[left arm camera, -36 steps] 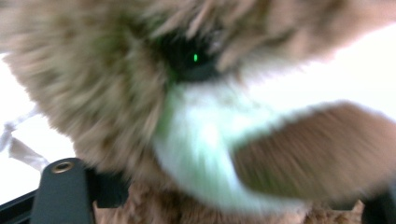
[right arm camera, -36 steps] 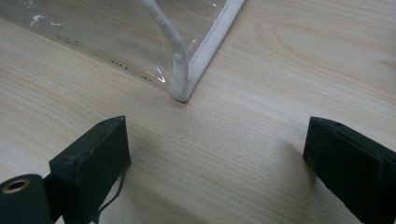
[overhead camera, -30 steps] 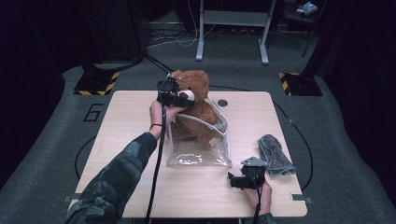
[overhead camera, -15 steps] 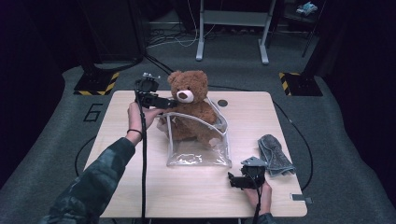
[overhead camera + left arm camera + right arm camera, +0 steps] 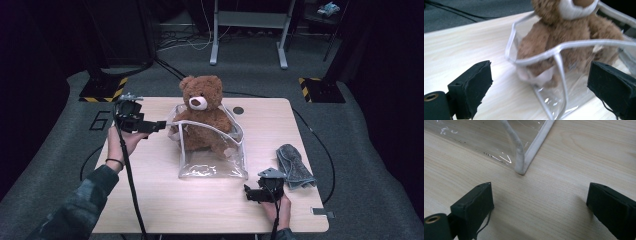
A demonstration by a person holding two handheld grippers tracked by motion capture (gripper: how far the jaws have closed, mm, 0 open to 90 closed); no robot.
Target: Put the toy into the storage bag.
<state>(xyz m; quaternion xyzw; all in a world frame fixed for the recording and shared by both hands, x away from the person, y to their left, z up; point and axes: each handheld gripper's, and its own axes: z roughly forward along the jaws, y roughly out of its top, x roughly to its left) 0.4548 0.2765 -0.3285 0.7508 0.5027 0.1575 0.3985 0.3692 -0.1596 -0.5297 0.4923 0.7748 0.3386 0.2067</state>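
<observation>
Ahead of the left gripper's (image 5: 159, 125) fingers, the teddy bear (image 5: 202, 117) sat upright inside the clear pouch (image 5: 212, 155) at mid-bench (image 5: 150, 200). That gripper had withdrawn from the bear's head to just beside the pouch's white rim, fingers (image 5: 472, 87) spread wide and empty. Judgement: the bear was released and seated, head above the opening; closing remained. The right gripper (image 5: 250, 194) rested on the bench near the pouch's corner (image 5: 520, 171), fingers apart, holding nothing. A grey cloth (image 5: 295, 165) lay beyond it.
</observation>
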